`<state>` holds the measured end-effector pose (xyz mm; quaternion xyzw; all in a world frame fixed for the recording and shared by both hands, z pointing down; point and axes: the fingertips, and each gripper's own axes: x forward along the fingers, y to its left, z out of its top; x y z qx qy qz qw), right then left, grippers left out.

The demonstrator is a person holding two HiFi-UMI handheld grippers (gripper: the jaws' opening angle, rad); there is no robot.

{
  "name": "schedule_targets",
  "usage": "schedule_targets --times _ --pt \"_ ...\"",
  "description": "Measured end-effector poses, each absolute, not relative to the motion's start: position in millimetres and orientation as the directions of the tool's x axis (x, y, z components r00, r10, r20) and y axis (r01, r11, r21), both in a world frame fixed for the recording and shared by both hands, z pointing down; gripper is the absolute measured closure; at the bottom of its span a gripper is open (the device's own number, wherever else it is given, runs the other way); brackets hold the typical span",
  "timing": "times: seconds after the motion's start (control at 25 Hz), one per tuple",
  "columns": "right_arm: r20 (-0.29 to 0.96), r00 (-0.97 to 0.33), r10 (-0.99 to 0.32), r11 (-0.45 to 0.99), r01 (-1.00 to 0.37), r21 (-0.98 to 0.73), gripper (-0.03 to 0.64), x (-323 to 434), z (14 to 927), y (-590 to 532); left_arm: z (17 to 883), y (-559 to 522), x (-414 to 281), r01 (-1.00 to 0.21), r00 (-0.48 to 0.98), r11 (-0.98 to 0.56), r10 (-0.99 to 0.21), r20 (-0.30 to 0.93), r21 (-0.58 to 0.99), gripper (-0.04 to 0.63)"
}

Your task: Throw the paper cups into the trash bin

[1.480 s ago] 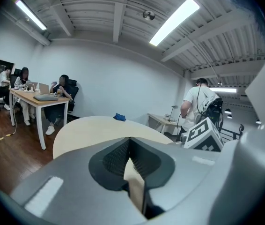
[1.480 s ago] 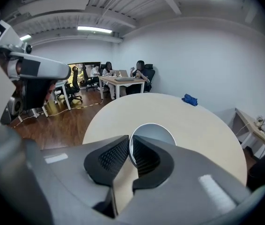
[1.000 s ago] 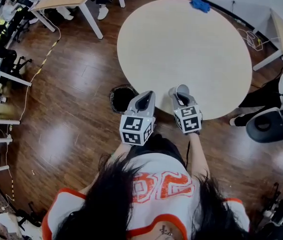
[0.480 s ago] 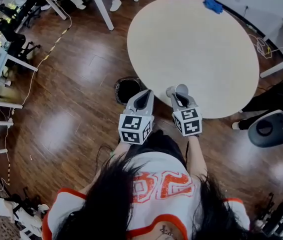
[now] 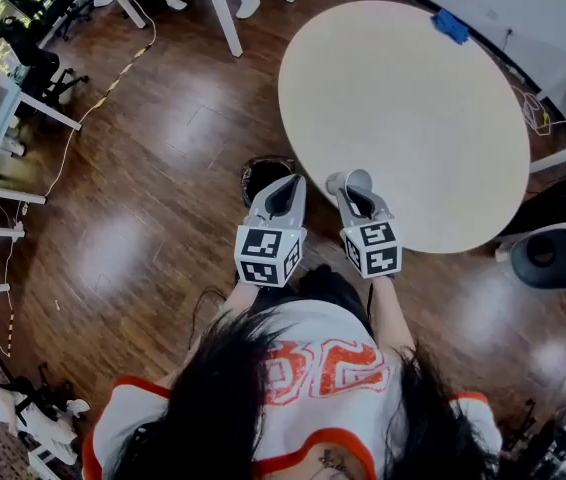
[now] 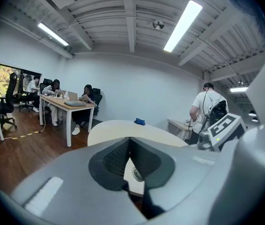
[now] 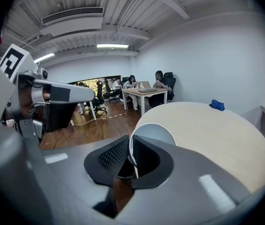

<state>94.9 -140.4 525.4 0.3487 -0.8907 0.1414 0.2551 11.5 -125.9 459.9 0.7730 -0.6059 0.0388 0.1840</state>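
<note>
Holding a white paper cup (image 7: 158, 132) by its wall, your right gripper (image 7: 130, 140) has its jaws nearly together, with the thin wall pinched between the ribbed pads. The open mouth of the cup faces forward. Your left gripper (image 6: 129, 139) has its jaws closed at the tips and carries nothing.

In the head view the two grippers are side by side in front of you, the left gripper (image 5: 281, 190) just beside the right gripper (image 5: 351, 196). The dark trash bin (image 5: 261, 172) stands on the floor just ahead of the left gripper's tip. The paper cup (image 5: 353, 180) is to the right of the bin, at the near edge of the table (image 5: 413, 108).

This table is round, with a pale bare top, and it spreads ahead and to the right of the right gripper. A small blue thing (image 5: 450, 25) lies at its far edge, well apart from both grippers.

The floor (image 5: 153, 188) is dark glossy wood with bright reflections. Far ahead to the left of the left gripper, people sit at a desk (image 6: 69, 103) with white legs. To its right a person in a white shirt (image 6: 205, 109) stands beyond the table. Long lamps (image 6: 183, 25) run along the grey beamed ceiling.
</note>
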Motion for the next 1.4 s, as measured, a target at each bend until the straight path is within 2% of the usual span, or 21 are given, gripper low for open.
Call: schedule_targets --times 0.44,0.84,1.12,1.4 --pt "0.563 -0.657 -0.501 0.753 -0.652 -0.092 0.586 -5 534 -143 466 -143 -81 -0.953 0.235 -0.162 -0.929 0.286 0.258 0.595" --pt "0.596 -0.612 -0.520 0.703 -0.703 -0.108 0.586 -68 557 -149 477 -151 -155 -0.946 0.282 -0.208 -0.908 0.310 0.249 0.595" --pt "0.678 -0.558 -0.478 0.694 -0.713 -0.098 0.586 -89 616 -157 481 -149 -186 -0.944 0.284 -0.205 -0.903 0.323 0.257 0.595" --pt "0.742 -0.535 -0.403 0.659 -0.733 -0.171 0.586 -100 695 -167 491 -141 -196 -0.943 0.274 -0.185 -0.904 0.329 0.279 0.595"
